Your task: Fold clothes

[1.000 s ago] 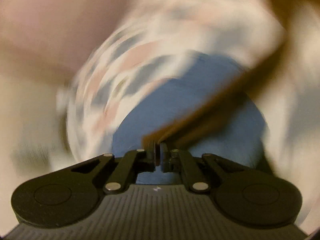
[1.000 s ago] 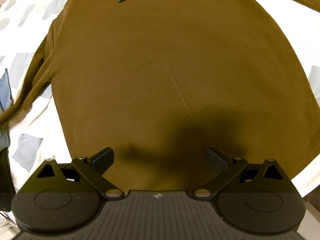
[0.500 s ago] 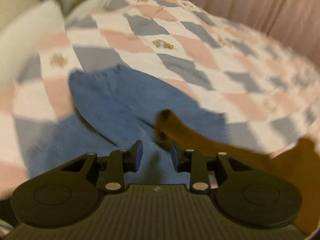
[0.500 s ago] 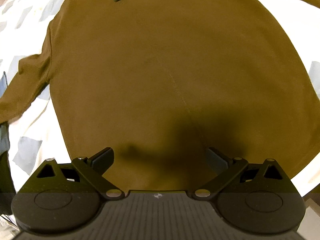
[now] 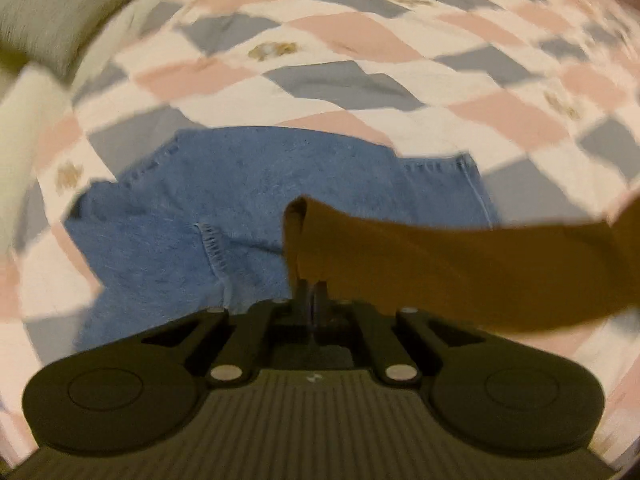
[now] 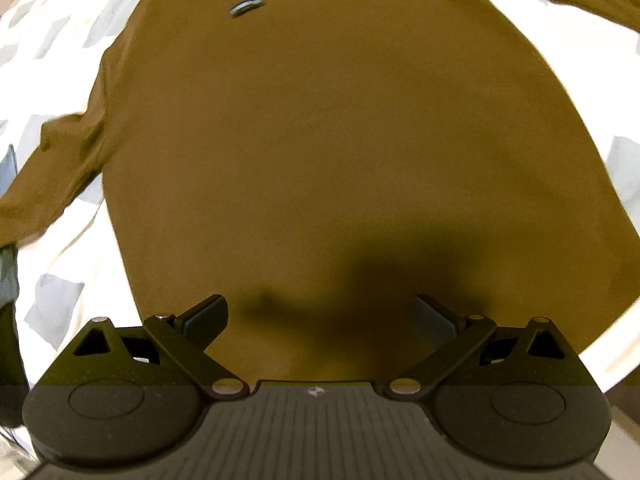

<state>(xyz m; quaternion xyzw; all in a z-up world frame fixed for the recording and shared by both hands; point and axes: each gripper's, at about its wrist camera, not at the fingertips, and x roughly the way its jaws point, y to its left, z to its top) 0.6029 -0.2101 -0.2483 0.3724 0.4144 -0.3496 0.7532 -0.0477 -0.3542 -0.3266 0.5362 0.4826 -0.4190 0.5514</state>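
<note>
With the left gripper point(image 5: 311, 294) pinched on the brown sleeve point(image 5: 440, 256) and the right gripper point(image 6: 320, 316) wide open and empty over the shirt body point(image 6: 320, 140), the sleeve should be laid flat across the body without dragging it.

Warm dim light, motion-blurred fisheye edges, soft dark shadow on the brown shirt point(image 6: 340, 160)
</note>
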